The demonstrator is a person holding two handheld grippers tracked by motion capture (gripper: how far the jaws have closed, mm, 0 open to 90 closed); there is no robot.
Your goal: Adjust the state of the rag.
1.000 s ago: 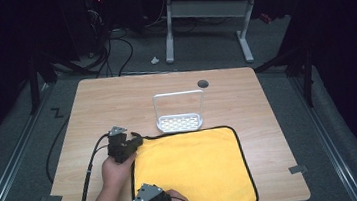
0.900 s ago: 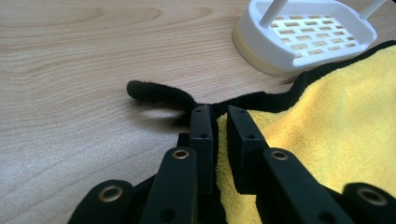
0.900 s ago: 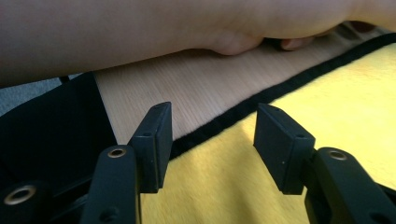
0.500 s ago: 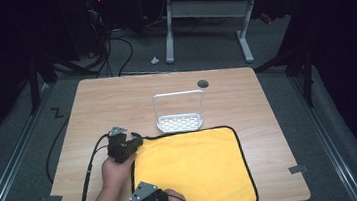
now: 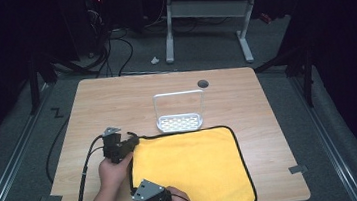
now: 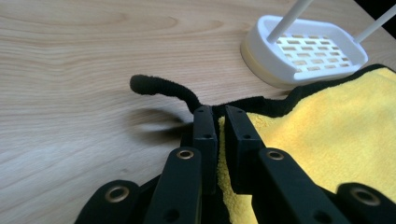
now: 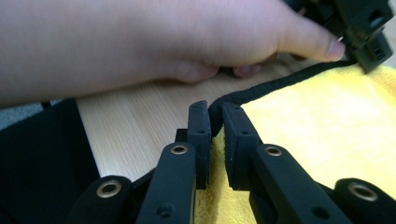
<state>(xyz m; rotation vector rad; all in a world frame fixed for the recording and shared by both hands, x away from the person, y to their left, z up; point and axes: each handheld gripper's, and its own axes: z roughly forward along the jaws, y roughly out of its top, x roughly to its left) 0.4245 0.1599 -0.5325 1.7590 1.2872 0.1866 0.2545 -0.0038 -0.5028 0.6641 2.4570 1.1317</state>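
Cloth [image 5: 191,172], soft, limp and probably light, lies flat at the bench's [image 5: 116,97] near right, best taken by its black hem, where the left claw [image 6: 216,122] pinches its far-left corner and the right claw [image 7: 215,120], jaws just closing, clamps its near-left edge.

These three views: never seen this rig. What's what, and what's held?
No robot arm here: a person holds a two-jaw tool in each hand. The high view looks down on the table. The other two pictures come from cameras riding on each tool, looking along its black jaws.

On the table lie a yellow cloth with black trim and a white rack just beyond it.

The left tool is shut on the cloth's far-left corner. The right tool has just closed on the trim at its near-left corner. The cloth lies flat.
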